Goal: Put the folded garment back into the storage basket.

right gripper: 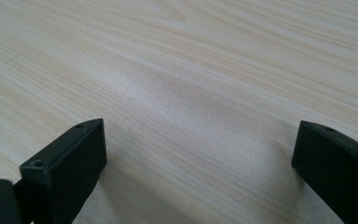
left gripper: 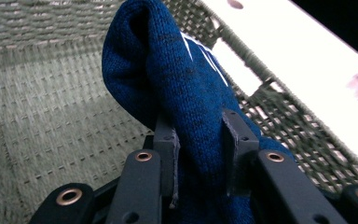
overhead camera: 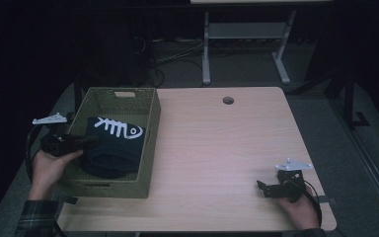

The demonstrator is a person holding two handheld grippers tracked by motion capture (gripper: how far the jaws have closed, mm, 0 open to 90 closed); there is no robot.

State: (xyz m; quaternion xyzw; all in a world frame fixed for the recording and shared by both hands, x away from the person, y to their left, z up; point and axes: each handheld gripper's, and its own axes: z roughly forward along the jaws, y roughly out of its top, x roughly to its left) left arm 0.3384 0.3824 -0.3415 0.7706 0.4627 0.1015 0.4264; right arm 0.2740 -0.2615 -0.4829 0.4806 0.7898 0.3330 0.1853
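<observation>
The left gripper (left gripper: 199,140) is closed partway on a fold of dark blue knitted sweater (left gripper: 186,93), with one black pad pressing each side of the bunched fabric. In the left gripper view the pinched fold rises upright between the jaws, and a bit of white pattern shows on its far side. Behind it lies the pale woven floor and wall of a basket (left gripper: 42,107).

In the high view the left gripper (overhead camera: 86,141) reaches in over the left wall of the woven basket (overhead camera: 150,143), held by the person's left hand (overhead camera: 49,165) just outside that wall. The sweater (overhead camera: 113,143) lies folded inside the basket, dark with a white fish-skeleton design facing up, and the gripper meets it at its left edge. The basket stands on the left part of the light wooden bench (overhead camera: 227,148).

The right gripper (right gripper: 198,154) is wide open and holds nothing; its two black jaws sit well apart just above bare bench wood. In the high view the right gripper (overhead camera: 266,189) rests near the bench's front right corner, well apart from the basket and sweater.
</observation>
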